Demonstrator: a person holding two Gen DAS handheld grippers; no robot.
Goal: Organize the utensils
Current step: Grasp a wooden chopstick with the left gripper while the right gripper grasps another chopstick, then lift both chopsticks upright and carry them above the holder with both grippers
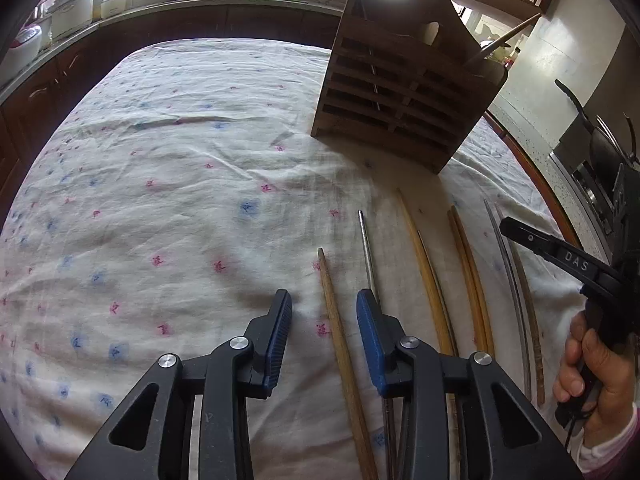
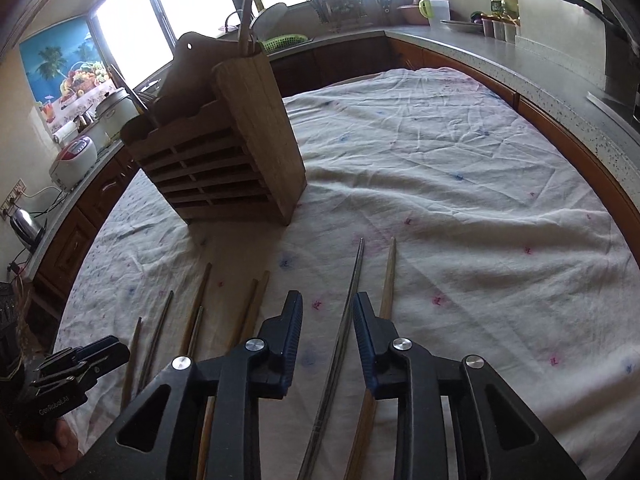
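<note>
We read "DAS" on the right gripper (image 1: 576, 262) — and "GenRobot.AI" on the left gripper (image 2: 60, 400), nothing else.

Two low wrist views across the tablecloth (image 1: 180, 168); shared wooden holder (image 1: 400, 92).

Left gripper (image 1: 324, 316), jaws apart, straddles a wooden chopstick (image 1: 340, 344), apparently without touching.

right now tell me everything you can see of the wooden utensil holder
The wooden utensil holder is a dark brown slatted box with a taller back panel, scalloped on top, with a hanging hole. It stands upright on the floral tablecloth, beyond the row of loose chopsticks, touching none of them. A few sticks already poke out of its top. Neither gripper touches it.
</note>
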